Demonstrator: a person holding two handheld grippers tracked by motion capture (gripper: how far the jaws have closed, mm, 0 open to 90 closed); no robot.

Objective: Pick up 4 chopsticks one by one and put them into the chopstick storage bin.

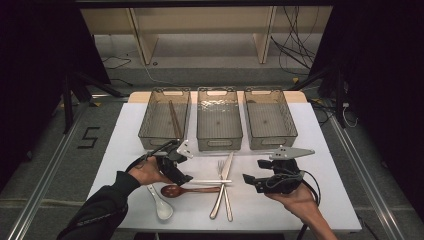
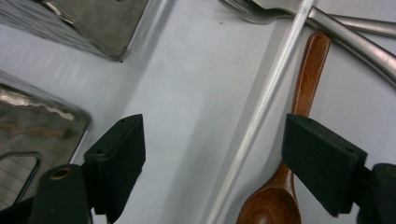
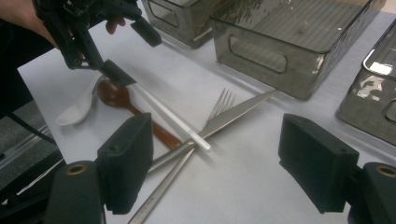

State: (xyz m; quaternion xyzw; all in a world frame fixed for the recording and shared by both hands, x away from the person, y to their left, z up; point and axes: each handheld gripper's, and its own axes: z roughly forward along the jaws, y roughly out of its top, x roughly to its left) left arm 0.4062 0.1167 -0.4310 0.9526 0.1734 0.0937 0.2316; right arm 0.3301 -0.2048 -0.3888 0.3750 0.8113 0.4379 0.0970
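The work in hand appeared to be sorting cutlery into three bins, and by my judgement it stood at an early stage. The left hand-held gripper (image 1: 183,172) was released, jaws spread wide, and it hovered low over the tabletop (image 1: 320,200). A white chopstick (image 2: 261,116) ran between its jaws, nearer the right one, not yet clamped. Directly beside that chopstick, under the right jaw, lay a wooden spoon (image 2: 285,186). Ahead of the jaws, the chopstick's far end crossed a fork (image 2: 243,10) and a knife (image 2: 355,42).

The right hand-held gripper (image 1: 250,180) was likewise released and held nothing. It was poised off to the side, jaws pointing toward the crossed cutlery. In front of it lay the fork (image 3: 219,105), the knife (image 3: 238,111) and the chopstick tip (image 3: 198,140). Farther off, beyond the wooden spoon bowl (image 3: 114,95), rested a white ceramic spoon (image 3: 77,109), close to the left gripper's body.

Containers: three grey plastic bins stood in a row past both grippers.
- The left bin (image 1: 150,131) held one brown chopstick (image 1: 174,119), lying lengthwise.
- The middle bin (image 1: 218,141) appeared empty.
- The right bin (image 1: 270,142) appeared empty.

Done: one piece binned. Remaining, as judged: the white chopstick, both spoons, the fork and the knife, all on the tabletop.
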